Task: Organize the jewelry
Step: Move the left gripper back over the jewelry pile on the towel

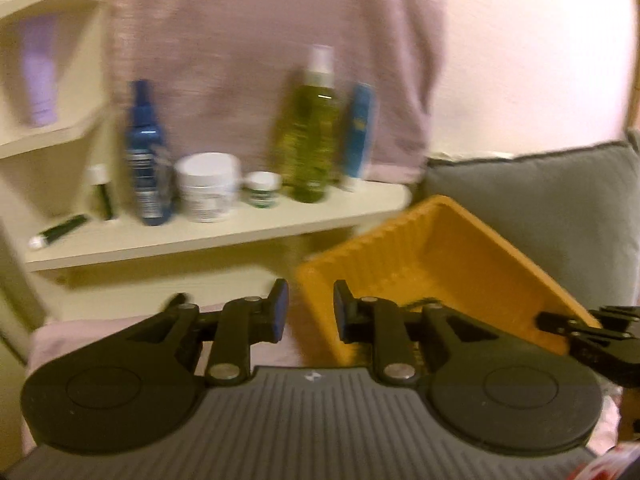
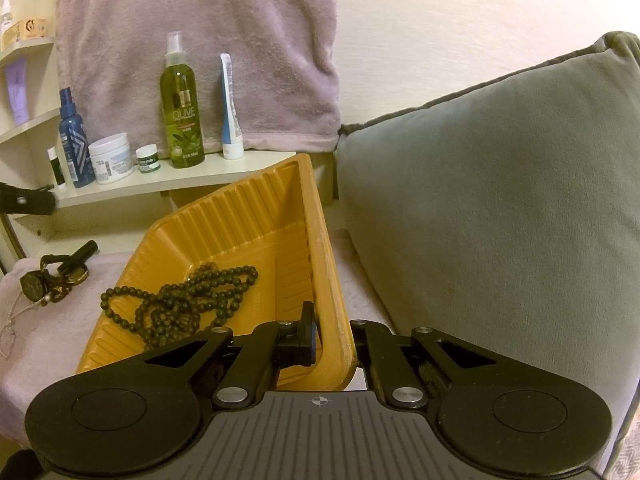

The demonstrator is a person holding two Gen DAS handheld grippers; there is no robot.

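An orange ribbed tray [image 2: 224, 216] is tilted up on its right side over the pink cloth. A dark beaded necklace [image 2: 180, 300] lies inside it. My right gripper [image 2: 334, 340] is shut on the tray's near right rim, one finger inside and one outside. A pile of dark jewelry with a watch [image 2: 52, 280] lies on the cloth left of the tray. In the left wrist view my left gripper [image 1: 311, 310] is open and empty, at the tray's [image 1: 440, 264] near left corner. The right gripper shows at that view's right edge [image 1: 580, 328].
A shelf [image 2: 160, 184] behind the tray carries a blue bottle [image 2: 72, 136], a white jar [image 2: 110, 158], a small green jar [image 2: 147, 159], an olive spray bottle [image 2: 182, 108] and a tube [image 2: 230, 108]. A grey cushion [image 2: 500, 208] stands at the right. A pink towel [image 2: 200, 40] hangs behind.
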